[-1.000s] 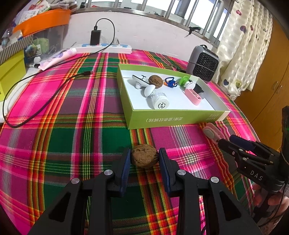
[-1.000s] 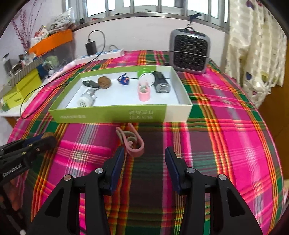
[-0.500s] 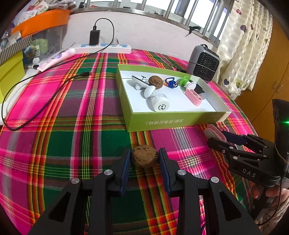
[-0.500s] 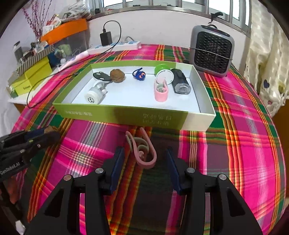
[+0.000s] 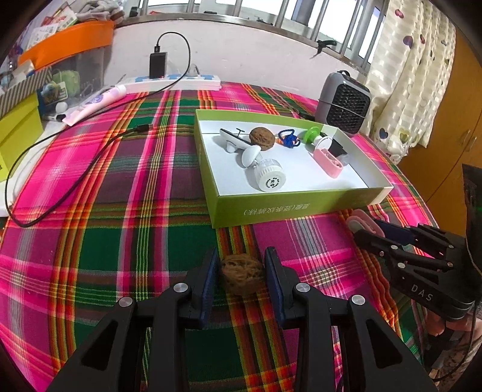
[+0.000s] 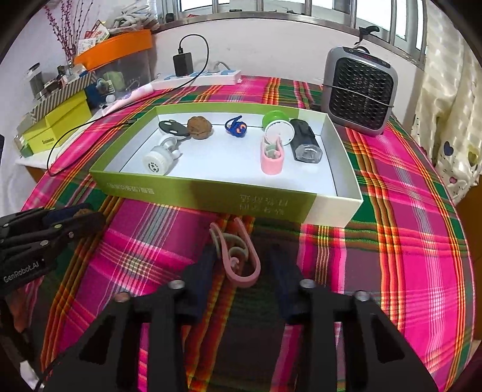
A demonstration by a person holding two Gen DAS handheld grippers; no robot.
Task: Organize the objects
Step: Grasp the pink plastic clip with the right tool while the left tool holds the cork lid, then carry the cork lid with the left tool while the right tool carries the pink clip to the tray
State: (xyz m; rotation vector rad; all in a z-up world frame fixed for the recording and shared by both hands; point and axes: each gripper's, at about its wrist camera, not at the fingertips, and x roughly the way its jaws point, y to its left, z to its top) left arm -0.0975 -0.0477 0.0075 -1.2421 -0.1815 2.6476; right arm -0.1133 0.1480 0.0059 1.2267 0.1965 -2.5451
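Our left claw (image 5: 241, 279) still brackets the walnut (image 5: 242, 277) on the counter (image 5: 120, 241), unclenched as before. Our right claw (image 6: 241, 273), spread wide, has advanced around the pink clip (image 6: 238, 256), nearer the green box (image 6: 211, 193).

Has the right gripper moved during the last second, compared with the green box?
Yes. The right gripper has moved forward: the green box looms nearer in its view, and the pink clip now lies between its fingers rather than ahead of them.

Daylight pours through the barred window (image 6: 271, 6) above a white wall (image 5: 256, 60); spotted curtain (image 5: 415, 75) hangs beside a wooden cabinet (image 5: 452, 150).
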